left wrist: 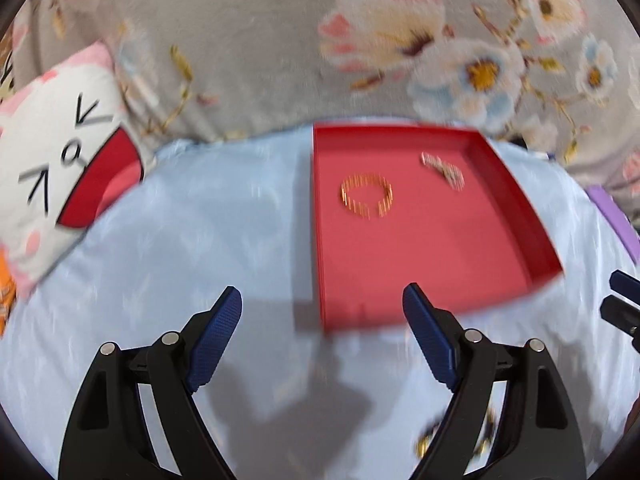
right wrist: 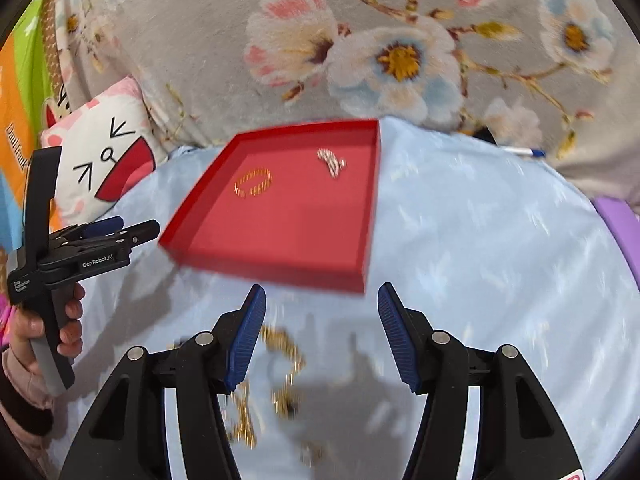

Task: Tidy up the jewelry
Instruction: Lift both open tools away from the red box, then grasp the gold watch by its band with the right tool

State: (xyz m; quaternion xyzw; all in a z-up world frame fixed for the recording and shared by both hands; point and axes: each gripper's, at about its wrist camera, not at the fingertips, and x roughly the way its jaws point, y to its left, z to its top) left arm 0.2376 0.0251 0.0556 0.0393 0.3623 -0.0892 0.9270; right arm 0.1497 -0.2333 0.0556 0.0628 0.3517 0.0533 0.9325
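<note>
A red tray lies on the light blue cloth. In it are a gold bangle and a silvery bracelet. My left gripper hangs open over the tray's near left corner, nothing between its blue pads. In the right wrist view the tray holds the same bangle and bracelet. My right gripper is open just short of the tray's near edge. Blurred gold chains lie loose on the cloth under it.
A white cat-face cushion sits left of the tray. A grey floral blanket rises behind it. A purple item and a pen lie at the right. A person's hand holds the left gripper's handle.
</note>
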